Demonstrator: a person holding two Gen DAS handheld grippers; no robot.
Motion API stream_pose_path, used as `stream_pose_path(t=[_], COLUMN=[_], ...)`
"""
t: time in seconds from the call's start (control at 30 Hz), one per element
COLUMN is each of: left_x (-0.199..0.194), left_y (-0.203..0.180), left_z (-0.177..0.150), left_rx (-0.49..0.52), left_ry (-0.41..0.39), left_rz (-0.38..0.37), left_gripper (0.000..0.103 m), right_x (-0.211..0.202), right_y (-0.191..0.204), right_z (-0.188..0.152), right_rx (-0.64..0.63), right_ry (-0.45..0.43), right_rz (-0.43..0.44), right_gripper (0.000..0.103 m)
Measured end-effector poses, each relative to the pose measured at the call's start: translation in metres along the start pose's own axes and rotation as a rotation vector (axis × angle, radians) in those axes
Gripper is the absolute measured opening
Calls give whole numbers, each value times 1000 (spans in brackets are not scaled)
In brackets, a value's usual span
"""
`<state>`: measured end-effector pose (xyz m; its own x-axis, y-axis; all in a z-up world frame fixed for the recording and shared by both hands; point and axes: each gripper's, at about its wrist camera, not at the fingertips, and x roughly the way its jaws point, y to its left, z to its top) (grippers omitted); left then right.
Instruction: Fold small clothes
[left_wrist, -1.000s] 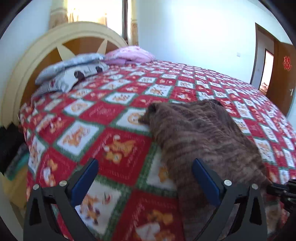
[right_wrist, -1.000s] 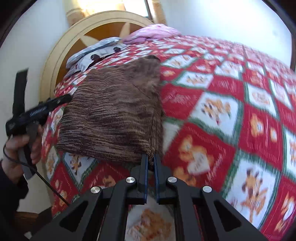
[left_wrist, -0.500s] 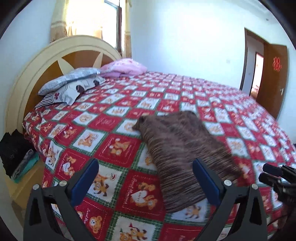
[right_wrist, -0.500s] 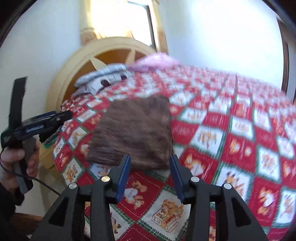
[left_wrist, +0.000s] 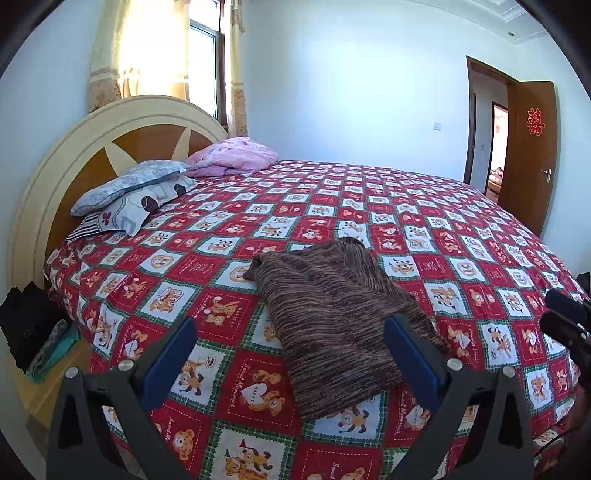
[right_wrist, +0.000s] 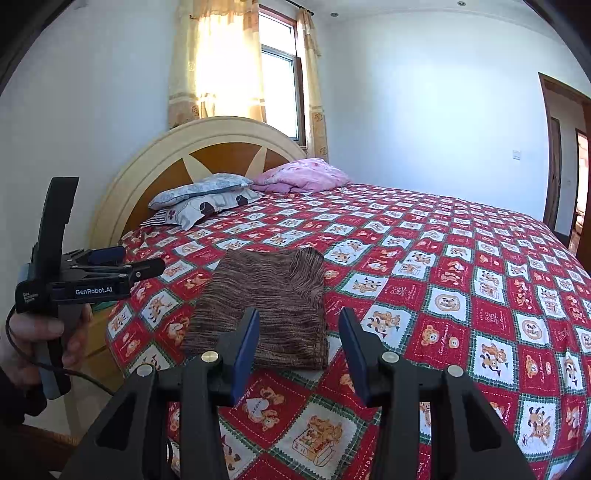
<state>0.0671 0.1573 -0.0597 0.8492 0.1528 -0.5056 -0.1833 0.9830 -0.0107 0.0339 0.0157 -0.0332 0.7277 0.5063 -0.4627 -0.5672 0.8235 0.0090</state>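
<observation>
Between the blue pads of the right gripper (right_wrist: 298, 345) nothing was held; its jaws had just been opening and stood partly apart, above the near edge of the bed. Just beyond them lay the brown knitted garment (right_wrist: 266, 306), folded into a flat, roughly rectangular shape on the red bedspread (right_wrist: 461, 295) with its bear squares. The garment touched neither gripper.

The left gripper (left_wrist: 288, 356) had its jaws wide apart and also empty. In its own view the same garment (left_wrist: 332, 317) lay ahead of the pads, on the near part of the bedspread (left_wrist: 207, 258). In the right wrist view this gripper (right_wrist: 107, 273) appeared at the left side, held by a hand (right_wrist: 48, 332), off the edge of the bed and apart from the garment.

Farther away, two patterned pillows (left_wrist: 133, 192) and a pink quilt (left_wrist: 232, 157) rested against the round headboard (left_wrist: 70, 158). Behind it was a curtained window (right_wrist: 236, 66), and at the right a wooden door (left_wrist: 532, 147) stood open.
</observation>
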Motion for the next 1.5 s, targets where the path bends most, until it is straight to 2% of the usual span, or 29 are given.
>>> stream_pose_path(t=[1.5], left_x=[3], left_y=[1], left_z=[-4], left_rx=[-5], left_ry=[12], left_rz=[0], left_gripper=[103], right_x=[-4], right_y=[0], right_z=[2], right_rx=[-3], right_ry=[-18], right_rz=[-18], right_gripper=[47])
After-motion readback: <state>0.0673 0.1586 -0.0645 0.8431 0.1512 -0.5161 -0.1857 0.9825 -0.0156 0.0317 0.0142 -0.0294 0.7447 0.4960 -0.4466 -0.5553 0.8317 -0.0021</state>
